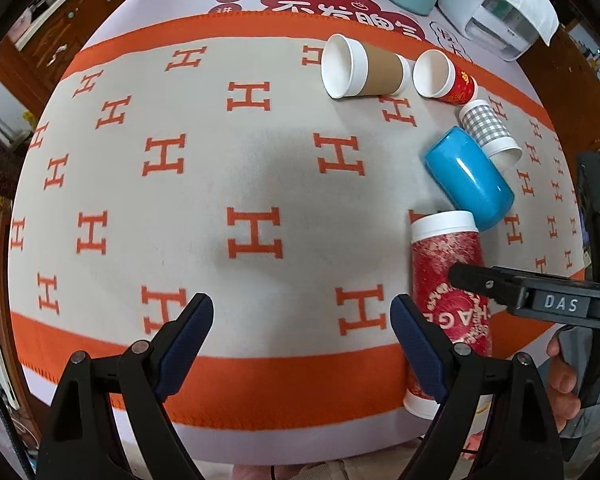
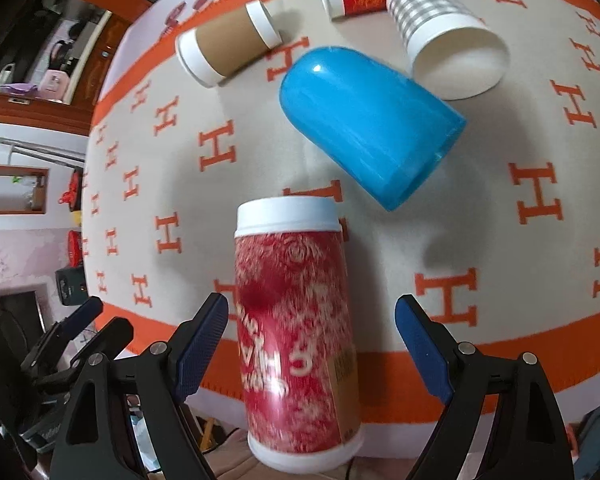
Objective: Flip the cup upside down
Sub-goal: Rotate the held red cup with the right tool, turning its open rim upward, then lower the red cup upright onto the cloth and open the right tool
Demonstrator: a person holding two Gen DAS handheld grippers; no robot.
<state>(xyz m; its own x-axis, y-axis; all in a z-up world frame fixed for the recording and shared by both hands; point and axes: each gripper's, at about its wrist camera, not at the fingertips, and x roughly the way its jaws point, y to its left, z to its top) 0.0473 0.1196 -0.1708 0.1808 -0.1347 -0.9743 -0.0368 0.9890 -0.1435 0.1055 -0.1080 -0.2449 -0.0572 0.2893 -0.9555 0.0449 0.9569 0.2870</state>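
Right gripper (image 2: 312, 344) jaws wide open, straddling the red cup (image 2: 296, 336), pads clear of it on both sides, nothing held. Red cup lies on its side at the near edge of the blanket (image 2: 480, 240), one white end overhanging toward the camera, far end just short of the blue cup (image 2: 368, 124). Left gripper (image 1: 302, 346) also wide open and empty, hanging over bare blanket beside the red cup. Advice: close on mid-body, not the white end bands; squeeze lightly, paper walls will likely crush. Lift clear before rotating so the far end doesn't knock the blue cup. Can't tell which end is the mouth; check before setting down.
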